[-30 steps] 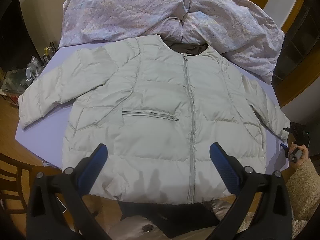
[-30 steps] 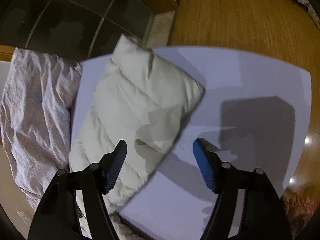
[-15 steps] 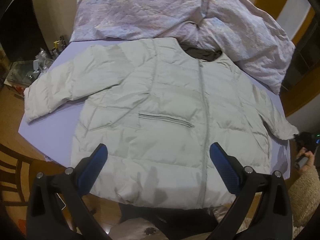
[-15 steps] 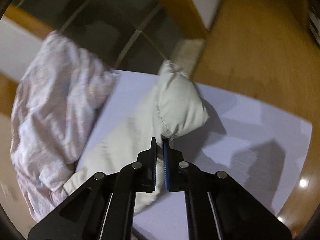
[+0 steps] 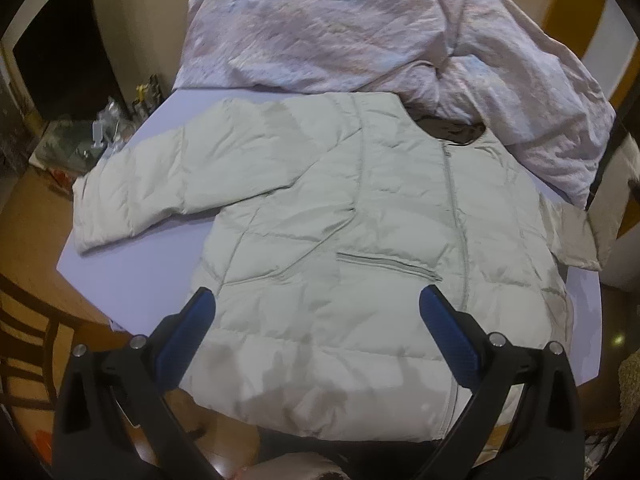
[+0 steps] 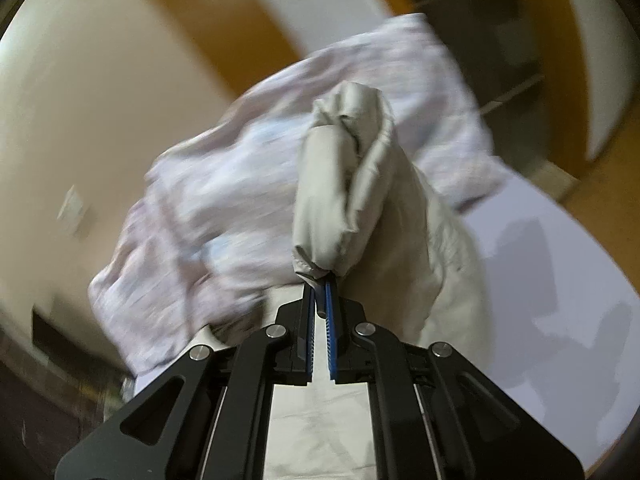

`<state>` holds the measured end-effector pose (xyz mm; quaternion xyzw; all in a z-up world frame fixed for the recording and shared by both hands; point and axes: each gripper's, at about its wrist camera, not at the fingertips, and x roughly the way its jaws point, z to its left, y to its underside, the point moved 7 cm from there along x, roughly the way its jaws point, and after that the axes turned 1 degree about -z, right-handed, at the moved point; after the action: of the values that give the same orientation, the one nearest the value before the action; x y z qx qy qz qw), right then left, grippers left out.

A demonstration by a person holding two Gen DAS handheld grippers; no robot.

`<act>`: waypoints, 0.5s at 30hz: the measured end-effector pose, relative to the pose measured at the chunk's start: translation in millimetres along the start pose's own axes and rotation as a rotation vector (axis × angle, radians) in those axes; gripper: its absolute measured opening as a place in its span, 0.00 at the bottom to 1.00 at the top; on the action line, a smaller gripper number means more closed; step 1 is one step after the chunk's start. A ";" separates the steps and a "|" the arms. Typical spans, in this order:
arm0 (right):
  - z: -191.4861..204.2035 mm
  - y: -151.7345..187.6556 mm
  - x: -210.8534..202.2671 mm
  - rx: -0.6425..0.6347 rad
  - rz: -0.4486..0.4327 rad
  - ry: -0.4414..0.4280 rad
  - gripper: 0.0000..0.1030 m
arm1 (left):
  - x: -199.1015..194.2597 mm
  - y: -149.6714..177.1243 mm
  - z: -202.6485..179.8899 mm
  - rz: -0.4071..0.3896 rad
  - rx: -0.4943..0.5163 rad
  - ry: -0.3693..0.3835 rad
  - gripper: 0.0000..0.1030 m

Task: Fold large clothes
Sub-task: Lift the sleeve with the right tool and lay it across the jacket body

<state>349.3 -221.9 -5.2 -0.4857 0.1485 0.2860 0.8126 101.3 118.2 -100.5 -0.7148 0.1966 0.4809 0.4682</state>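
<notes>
A pale grey-white puffer jacket (image 5: 340,248) lies front up on a lavender table (image 5: 132,264), filling the middle of the left wrist view, its zip running down right of centre and a zipped pocket just above the lower middle of the frame. Its one sleeve (image 5: 160,184) stretches flat toward the left edge of the table. A crumpled pink patterned quilt (image 5: 360,28) is heaped across the top of the frame, touching the jacket's collar. The left gripper (image 5: 316,312) hangs over the jacket's hem at the bottom of the frame with its blue-padded jaws spread wide and nothing between them. In the right wrist view, which is blurred, the right gripper (image 6: 320,284) sits at lower centre with its jaws pinched together on the edge of the jacket's other sleeve cuff (image 6: 340,184), which stands lifted off the table in the middle of the frame. Behind it lie the quilt and, at the right, bare table surface.
</notes>
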 end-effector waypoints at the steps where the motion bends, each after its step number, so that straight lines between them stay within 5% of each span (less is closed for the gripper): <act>1: 19.9 7.1 7.9 -0.031 0.021 -0.031 0.05 | 1.8 0.2 5.2 0.006 -0.014 0.003 0.98; 8: 112.1 74.8 56.8 -0.173 0.185 -0.151 0.05 | 5.8 0.1 34.2 0.014 -0.069 0.003 0.98; 15: 144.1 155.5 107.9 -0.289 0.359 -0.107 0.05 | 9.8 -0.7 55.5 0.019 -0.109 0.002 0.98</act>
<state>334.8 -4.6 -100.9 -0.5469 0.1468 0.4697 0.6773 78.5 167.8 -114.2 -0.7377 0.1772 0.4946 0.4239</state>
